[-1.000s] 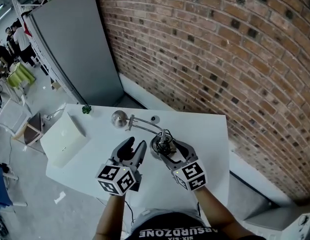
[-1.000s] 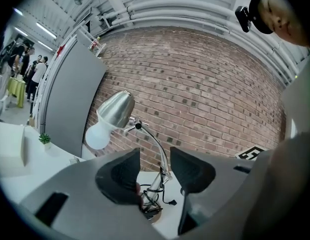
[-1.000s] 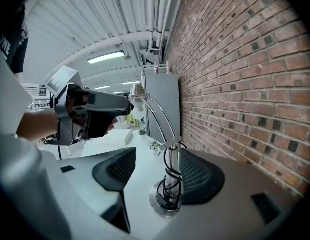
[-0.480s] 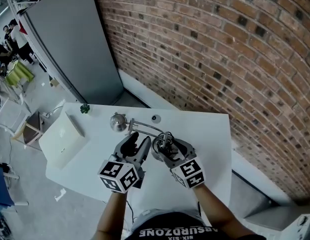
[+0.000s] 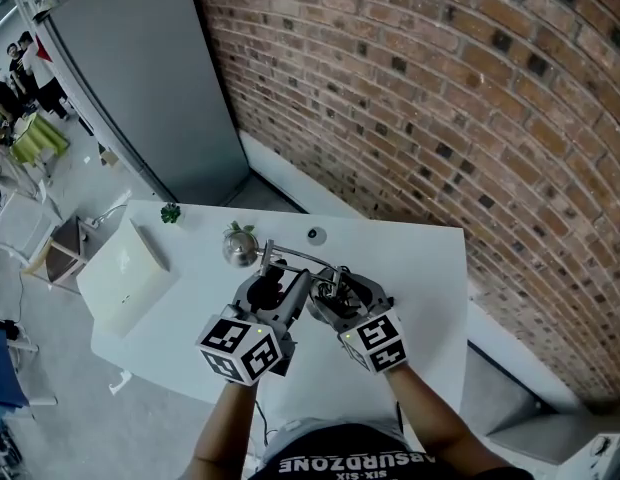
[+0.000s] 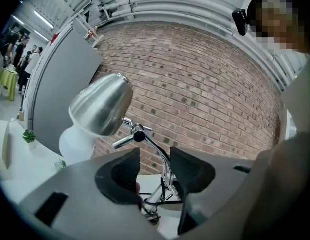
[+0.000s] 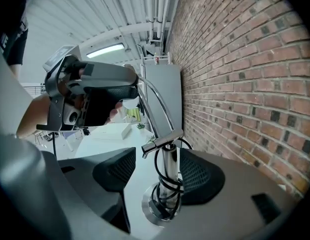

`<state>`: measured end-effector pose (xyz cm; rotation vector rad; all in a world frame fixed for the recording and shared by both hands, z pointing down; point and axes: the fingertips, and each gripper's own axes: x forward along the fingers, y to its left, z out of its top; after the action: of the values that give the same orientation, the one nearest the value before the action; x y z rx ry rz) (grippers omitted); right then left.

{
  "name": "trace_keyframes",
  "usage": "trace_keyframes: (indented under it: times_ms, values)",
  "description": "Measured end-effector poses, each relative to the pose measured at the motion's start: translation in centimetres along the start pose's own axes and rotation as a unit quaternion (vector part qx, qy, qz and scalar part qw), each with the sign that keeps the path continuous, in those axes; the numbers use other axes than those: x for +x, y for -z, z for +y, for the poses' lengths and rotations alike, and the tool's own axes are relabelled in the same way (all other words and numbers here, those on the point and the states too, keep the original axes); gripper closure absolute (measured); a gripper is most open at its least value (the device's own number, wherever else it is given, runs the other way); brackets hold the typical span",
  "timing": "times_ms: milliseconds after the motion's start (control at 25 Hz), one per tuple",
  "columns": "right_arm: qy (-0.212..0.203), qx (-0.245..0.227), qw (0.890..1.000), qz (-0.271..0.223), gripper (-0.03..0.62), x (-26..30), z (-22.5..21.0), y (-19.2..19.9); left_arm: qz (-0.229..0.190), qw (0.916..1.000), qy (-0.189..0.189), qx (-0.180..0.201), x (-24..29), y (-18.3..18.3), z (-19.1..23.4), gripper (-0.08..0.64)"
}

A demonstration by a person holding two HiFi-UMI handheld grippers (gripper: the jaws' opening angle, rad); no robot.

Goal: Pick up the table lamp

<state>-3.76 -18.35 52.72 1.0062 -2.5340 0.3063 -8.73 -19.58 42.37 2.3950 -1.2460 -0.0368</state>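
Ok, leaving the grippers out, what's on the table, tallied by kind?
Lamp: 1
White box: 1
Green plant: 1
Dark disc: 1
Total: 4

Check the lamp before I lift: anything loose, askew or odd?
One thing: the black cord is wound loosely round the table lamp post just above its round base, with loops hanging free that could snag. The post itself stands upright, and nothing looks damaged.
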Motion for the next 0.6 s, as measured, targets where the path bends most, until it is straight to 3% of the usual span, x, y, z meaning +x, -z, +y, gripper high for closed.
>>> trace_keyframes:
  times_ms: [600]
  values:
    - [0.001,-0.013,1.0,0.013,0.342,1.8,-0.2,0.3,-0.006,0.9998,0.013,-0.014,1.9,-0.8,0.0,0.39]
